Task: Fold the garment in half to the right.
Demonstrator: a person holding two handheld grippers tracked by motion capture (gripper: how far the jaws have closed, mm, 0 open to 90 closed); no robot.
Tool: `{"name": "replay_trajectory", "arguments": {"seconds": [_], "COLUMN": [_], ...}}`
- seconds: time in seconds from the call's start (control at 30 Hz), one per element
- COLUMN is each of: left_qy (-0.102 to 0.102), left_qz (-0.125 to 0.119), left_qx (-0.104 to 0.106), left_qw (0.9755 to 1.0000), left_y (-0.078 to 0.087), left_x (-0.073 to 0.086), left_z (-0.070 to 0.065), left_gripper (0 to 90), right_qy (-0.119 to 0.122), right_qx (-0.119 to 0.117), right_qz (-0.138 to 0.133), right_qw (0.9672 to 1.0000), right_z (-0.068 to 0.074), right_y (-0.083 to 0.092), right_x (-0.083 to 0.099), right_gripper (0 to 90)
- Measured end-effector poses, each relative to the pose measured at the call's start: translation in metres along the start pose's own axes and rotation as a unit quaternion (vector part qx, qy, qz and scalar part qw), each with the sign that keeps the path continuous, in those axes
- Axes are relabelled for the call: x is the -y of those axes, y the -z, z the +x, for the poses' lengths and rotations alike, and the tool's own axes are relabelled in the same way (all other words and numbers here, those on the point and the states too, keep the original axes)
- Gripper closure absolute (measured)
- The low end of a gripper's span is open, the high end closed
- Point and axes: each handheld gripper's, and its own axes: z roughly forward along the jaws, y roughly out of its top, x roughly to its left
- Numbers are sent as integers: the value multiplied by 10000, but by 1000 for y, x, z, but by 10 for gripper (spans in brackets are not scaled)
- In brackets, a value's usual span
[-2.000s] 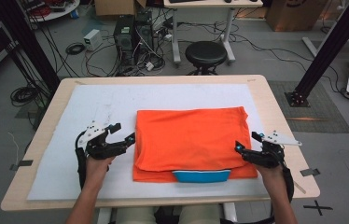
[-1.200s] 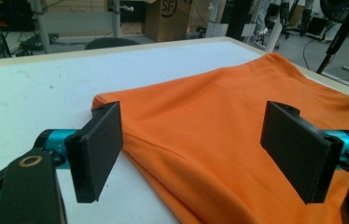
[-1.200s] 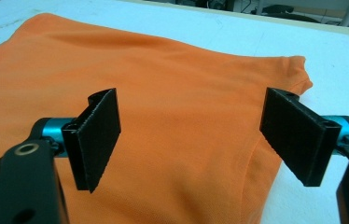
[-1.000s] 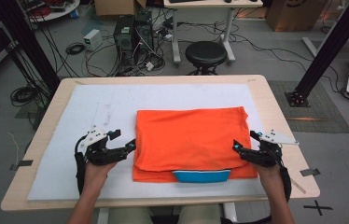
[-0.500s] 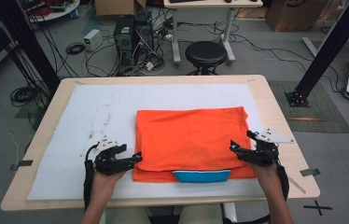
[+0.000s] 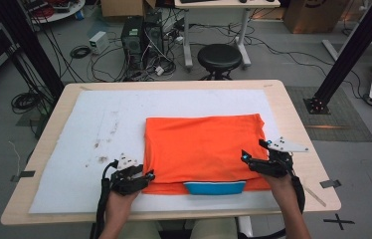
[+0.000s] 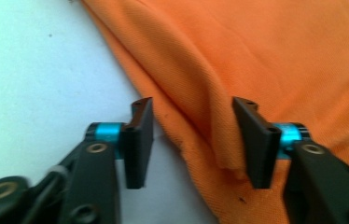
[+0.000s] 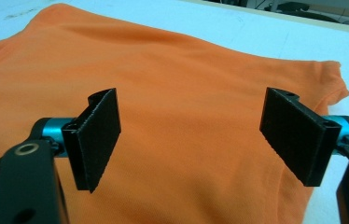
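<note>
An orange shirt (image 6: pixel 204 149) lies folded flat on the white mat (image 6: pixel 99 119), its blue collar (image 6: pixel 215 187) at the near edge. My left gripper (image 6: pixel 146 175) is down at the shirt's near left corner. In the left gripper view its jaws (image 7: pixel 192 105) have just been closing and straddle the folded orange edge (image 7: pixel 266 56); one pad touches the fold, the other stands off it over the mat. My right gripper (image 6: pixel 252 151) hovers at the shirt's right edge, open wide, with the orange cloth (image 8: pixel 186 60) below its jaws (image 8: pixel 191 95).
The mat covers a wooden table (image 6: pixel 293 119); its near edge runs just behind both hands. Bare mat with dark smudges (image 6: pixel 99 149) stretches left of the shirt. A black stool (image 6: pixel 219 55), cables and computer cases stand on the floor beyond the far edge.
My left hand has slid toward the shirt's near left corner and sunk to the mat, its jaws narrowing around the cloth edge. The right hand has stayed put.
</note>
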Motion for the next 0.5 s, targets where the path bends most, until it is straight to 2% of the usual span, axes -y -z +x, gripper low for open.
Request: {"name": "replay_trajectory", "arguments": {"seconds": [0.07, 0.23, 0.3, 0.5], "left_qy": [-29, 51, -16, 12], "left_qz": [-1, 0, -13, -84], "left_qx": [8, 217, 206, 315], "left_qw": [10000, 9998, 9998, 9995], "left_y": [0, -1, -1, 1], "left_x": [0, 0, 0, 1], "left_z": [-1, -1, -2, -1], "left_gripper": [587, 729, 789, 843], "right_qy": [-5, 58, 99, 242], "right_qx": [-18, -156, -260, -491], "right_qz": [24, 71, 106, 244], "right_qw": [10000, 9998, 9996, 9982], "right_z": [1, 4, 7, 16], "right_y": [-2, -10, -17, -39], "right_x": [-1, -9, -14, -35], "right_gripper": [207, 207, 207, 208]}}
